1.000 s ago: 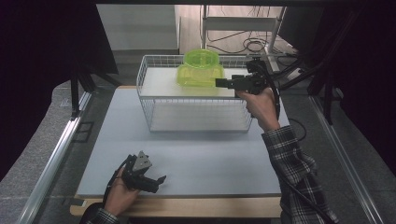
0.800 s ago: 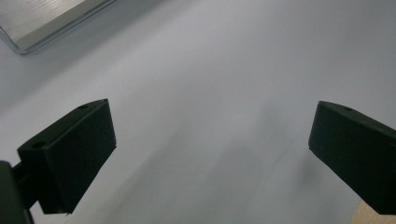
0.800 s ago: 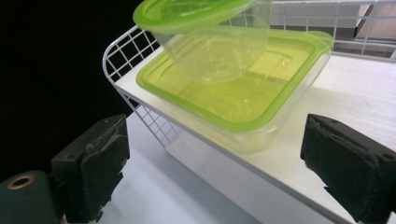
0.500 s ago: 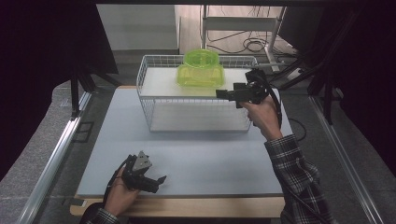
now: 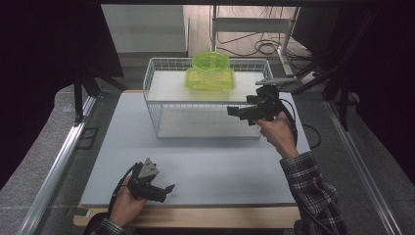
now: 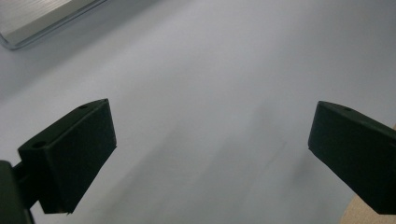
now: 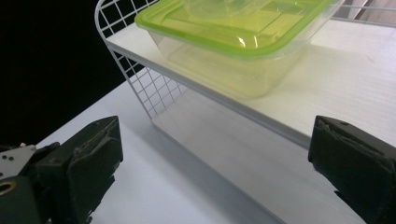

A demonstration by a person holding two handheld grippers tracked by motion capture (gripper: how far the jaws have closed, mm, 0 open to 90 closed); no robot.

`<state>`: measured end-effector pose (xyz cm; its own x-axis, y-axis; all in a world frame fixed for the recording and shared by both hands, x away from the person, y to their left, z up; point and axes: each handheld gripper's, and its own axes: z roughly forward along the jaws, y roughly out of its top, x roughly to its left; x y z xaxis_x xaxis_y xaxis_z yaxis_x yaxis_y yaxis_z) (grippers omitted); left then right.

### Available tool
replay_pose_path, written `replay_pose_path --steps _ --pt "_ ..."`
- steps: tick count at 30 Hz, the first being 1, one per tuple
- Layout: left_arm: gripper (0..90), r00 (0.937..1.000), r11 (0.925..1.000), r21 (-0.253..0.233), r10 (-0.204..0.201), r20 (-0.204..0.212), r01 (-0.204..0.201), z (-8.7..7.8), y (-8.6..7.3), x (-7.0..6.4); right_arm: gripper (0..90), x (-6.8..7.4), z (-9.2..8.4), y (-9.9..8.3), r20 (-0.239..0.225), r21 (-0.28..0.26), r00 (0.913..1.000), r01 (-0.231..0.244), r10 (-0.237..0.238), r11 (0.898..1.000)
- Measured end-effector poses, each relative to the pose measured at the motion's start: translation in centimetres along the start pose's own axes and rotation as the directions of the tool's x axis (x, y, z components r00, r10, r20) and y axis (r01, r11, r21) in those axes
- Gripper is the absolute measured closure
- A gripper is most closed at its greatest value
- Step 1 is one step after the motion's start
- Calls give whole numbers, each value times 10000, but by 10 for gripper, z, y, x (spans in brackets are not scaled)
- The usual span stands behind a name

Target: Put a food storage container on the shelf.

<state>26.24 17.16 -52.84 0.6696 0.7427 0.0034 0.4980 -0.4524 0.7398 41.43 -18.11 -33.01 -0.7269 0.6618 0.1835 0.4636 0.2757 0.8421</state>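
A clear box with a lime-green lid (image 5: pixel 210 73) sits on the white shelf board (image 5: pixel 166 85) on top of a white wire basket (image 5: pixel 161 105). My right gripper (image 5: pixel 231 110) is held in front of the basket's right end, pointing left. Its jaws have just been opening and stand wide with nothing between them. In the right gripper view the box (image 7: pixel 233 42) lies ahead and above the right gripper (image 7: pixel 215 135), apart from it, with the basket's corner (image 7: pixel 140 79) at left. My left gripper (image 5: pixel 166 190) rests near the table's front left, open over the bare mat (image 6: pixel 210 121).
The pale grey mat (image 5: pixel 220 166) covers the table, with a wooden edge (image 5: pixel 195 215) at the front. A metal rail (image 5: pixel 58 161) runs along the left side. Dark stand legs (image 5: pixel 342 98) and floor cables (image 5: pixel 264 46) lie beyond the table.
My right gripper has come down and toward the front, from beside the green-lidded box to below shelf height before the basket. The left hand has stayed put.
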Motion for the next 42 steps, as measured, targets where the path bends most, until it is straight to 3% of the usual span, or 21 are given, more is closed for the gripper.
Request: replay_pose_path --steps 12,28,42 --pt "8 10000 10000 61 -46 -84 46 0 1 -1 30 7 -2 -20 130 100 9988 481 -482 9988" --pt "7 9997 9999 92 70 -215 -68 0 0 -2 8 3 -3 -52 297 293 9984 479 -487 9984" --pt "5 9993 9996 149 258 -252 -255 1 0 -3 0 1 -10 -94 910 659 9929 711 -769 9953"
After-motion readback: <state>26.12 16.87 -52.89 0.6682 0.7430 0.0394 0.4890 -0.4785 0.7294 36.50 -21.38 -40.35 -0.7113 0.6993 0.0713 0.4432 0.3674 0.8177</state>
